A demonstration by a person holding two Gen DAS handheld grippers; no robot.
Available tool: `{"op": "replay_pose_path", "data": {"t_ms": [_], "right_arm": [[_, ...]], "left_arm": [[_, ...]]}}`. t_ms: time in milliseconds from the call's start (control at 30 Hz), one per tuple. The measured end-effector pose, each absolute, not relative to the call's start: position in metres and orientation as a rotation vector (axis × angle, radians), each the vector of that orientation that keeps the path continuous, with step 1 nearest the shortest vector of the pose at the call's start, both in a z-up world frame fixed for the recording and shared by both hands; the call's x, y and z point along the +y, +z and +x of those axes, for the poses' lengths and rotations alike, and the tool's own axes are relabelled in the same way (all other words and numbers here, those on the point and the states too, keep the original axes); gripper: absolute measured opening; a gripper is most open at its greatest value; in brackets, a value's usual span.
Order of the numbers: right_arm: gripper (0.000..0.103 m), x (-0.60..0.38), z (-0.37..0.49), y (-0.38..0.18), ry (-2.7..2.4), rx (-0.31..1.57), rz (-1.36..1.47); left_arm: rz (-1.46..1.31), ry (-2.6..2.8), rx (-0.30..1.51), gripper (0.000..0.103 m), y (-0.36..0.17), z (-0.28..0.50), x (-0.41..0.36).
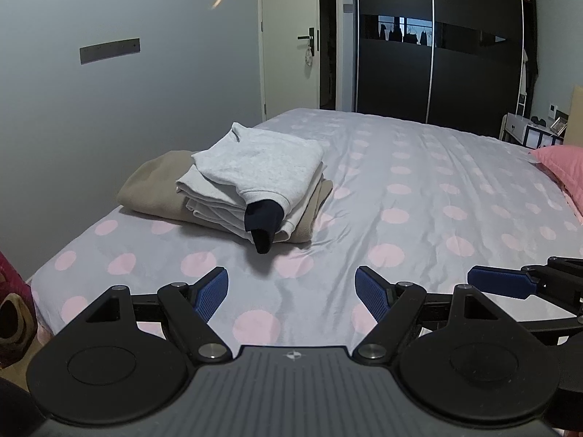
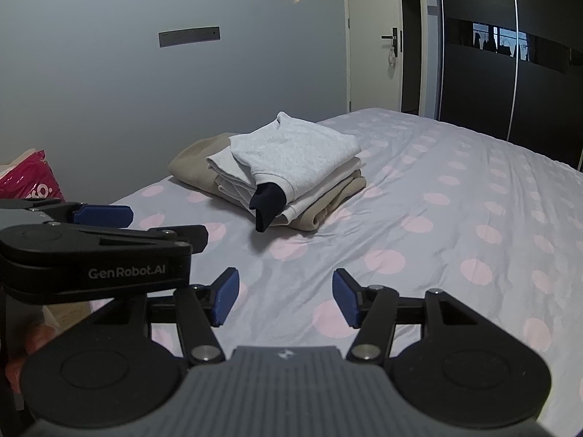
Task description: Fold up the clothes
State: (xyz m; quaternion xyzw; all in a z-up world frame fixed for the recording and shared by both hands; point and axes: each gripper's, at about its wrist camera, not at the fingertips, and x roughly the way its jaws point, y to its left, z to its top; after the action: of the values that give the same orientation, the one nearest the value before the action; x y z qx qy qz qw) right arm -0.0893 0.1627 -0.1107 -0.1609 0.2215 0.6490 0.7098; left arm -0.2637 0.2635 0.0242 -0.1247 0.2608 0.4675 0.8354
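Observation:
A stack of folded clothes (image 1: 251,178) lies on the bed near its left edge: a light grey sweatshirt (image 2: 298,153) on top, pale garments under it, a beige one (image 1: 153,182) at the bottom. A dark navy cuff (image 1: 263,224) hangs out of the front of the stack. My left gripper (image 1: 291,293) hovers over the near part of the bed, open with nothing between its blue pads (image 1: 213,293). My right gripper (image 2: 286,296) is beside it, also open and empty. Each gripper shows at the edge of the other's view.
The bed (image 1: 419,200) has a grey cover with pink dots. A pink pillow (image 1: 564,171) lies at the right. A grey wall runs along the left, with a door (image 1: 288,43) and a dark sliding wardrobe (image 1: 437,43) behind. A pink bag (image 2: 32,182) stands on the floor at left.

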Motion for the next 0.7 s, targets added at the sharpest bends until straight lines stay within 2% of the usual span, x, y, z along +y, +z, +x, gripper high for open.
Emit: {"op": "replay_pose_path", "data": {"t_ms": [700], "right_arm": [[0.060, 0.1604, -0.0915, -0.1091, 1.444, 0.492, -0.358]], "left_arm": [[-0.277, 0.994, 0.550, 0.076, 0.0251, -0.2659, 0.2626]]}}
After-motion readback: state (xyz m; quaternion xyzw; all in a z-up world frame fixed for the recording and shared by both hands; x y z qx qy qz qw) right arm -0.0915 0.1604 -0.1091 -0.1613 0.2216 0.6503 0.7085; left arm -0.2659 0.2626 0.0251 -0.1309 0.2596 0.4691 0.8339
